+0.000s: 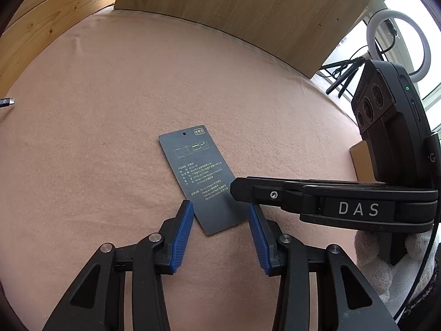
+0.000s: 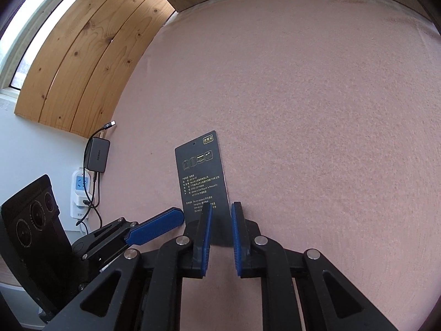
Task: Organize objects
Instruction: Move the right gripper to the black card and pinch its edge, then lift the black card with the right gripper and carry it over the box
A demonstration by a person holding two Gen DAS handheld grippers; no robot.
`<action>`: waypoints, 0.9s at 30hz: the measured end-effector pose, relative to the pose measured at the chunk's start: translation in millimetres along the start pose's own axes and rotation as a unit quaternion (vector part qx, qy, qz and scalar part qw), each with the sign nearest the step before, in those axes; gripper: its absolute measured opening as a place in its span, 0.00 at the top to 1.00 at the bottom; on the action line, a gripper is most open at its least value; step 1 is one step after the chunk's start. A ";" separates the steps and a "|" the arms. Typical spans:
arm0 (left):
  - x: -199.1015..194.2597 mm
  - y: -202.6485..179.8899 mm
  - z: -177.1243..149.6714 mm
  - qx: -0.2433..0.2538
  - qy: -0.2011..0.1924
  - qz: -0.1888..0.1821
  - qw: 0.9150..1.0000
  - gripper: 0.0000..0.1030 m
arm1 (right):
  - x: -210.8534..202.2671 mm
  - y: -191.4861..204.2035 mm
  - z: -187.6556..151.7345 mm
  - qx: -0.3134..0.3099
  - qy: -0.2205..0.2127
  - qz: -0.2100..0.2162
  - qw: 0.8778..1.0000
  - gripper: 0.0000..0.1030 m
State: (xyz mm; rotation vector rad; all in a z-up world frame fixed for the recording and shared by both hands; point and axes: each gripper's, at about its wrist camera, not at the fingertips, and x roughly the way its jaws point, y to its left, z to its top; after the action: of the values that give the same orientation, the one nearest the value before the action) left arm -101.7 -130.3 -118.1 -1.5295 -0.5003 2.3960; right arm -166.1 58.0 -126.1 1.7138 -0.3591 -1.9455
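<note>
**Operator:** Pink felt covers my bench (image 1: 115, 88), and one dark grey card (image 1: 199, 178) with gold print lies flat on it, well away from the wooden boards along the back edge.

**Observer:** Where does your left claw stand?

**Operator:** My left claw (image 1: 220, 233) is spread wide over the card's near end. Its blue pads (image 1: 183, 233) sit on either side of the card's near corners, and I cannot tell whether either one touches it.

**Observer:** And the right one?

**Operator:** My right claw (image 2: 220, 233) is narrowed but not closed. In the right wrist view the card (image 2: 202, 176) runs away from me between the blue fingers (image 2: 206, 237), and a gap shows on each side of its near end, so nothing is gripped. In the left wrist view that right claw (image 1: 239, 190) comes in from the right edge of the bench, its tip above the card's near right side.

**Observer:** Anything else around?

**Operator:** A black charger (image 2: 97, 157) hangs at a white power strip (image 2: 80, 195) past the left edge, and a ring light (image 1: 397, 41) stands beyond the right.
</note>
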 end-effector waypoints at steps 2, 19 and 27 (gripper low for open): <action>-1.3 -3.6 -2.5 0.006 0.000 -0.002 1.000 0.58 | -3.5 -1.6 -3.4 0.002 -0.006 0.001 1.000 0.88; 11.0 -67.9 -24.7 0.066 0.035 -0.059 0.995 0.58 | -47.7 -50.5 -54.9 0.040 -0.027 -0.027 0.998 0.88; 10.1 -127.2 -14.0 0.113 0.025 -0.086 0.990 0.58 | -102.4 -70.7 -69.0 0.062 -0.087 -0.043 0.993 0.88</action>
State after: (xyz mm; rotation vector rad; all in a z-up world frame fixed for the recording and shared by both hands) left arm -89.4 -8.7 -78.8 -1.3867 -0.3218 2.1935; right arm -106.5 181.5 -88.2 1.6628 -0.4866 -2.1840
